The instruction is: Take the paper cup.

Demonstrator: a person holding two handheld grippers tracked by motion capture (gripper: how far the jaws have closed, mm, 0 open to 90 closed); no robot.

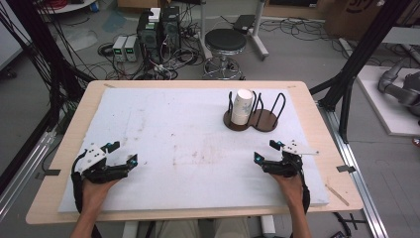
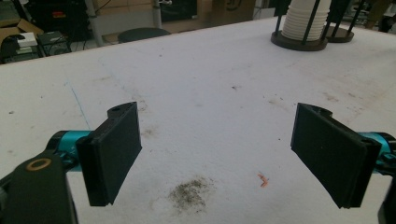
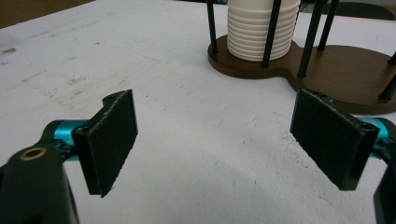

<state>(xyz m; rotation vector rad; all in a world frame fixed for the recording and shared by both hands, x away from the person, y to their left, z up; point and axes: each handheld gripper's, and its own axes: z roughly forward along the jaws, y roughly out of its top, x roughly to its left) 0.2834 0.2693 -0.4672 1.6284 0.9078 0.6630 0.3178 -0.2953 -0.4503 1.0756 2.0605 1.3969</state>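
White padding on the table [image 1: 173,129] is being occupied by a cup stack [image 1: 242,106] in a dark holder [image 1: 265,121]. Left gripper [image 1: 123,152] and right gripper [image 1: 266,150] are being held wide apart, nothing gripped

Black two-jaw left gripper [image 1: 121,152] and right gripper [image 1: 266,150]: flat rectangular pads, teal joints behind, grey three-cornered top plates, black cables trailing.

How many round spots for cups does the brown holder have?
2. The brown wooden cup holder has two round bays side by side: the left one holds the stack of white paper cups, the right one stands empty between thin black rods.
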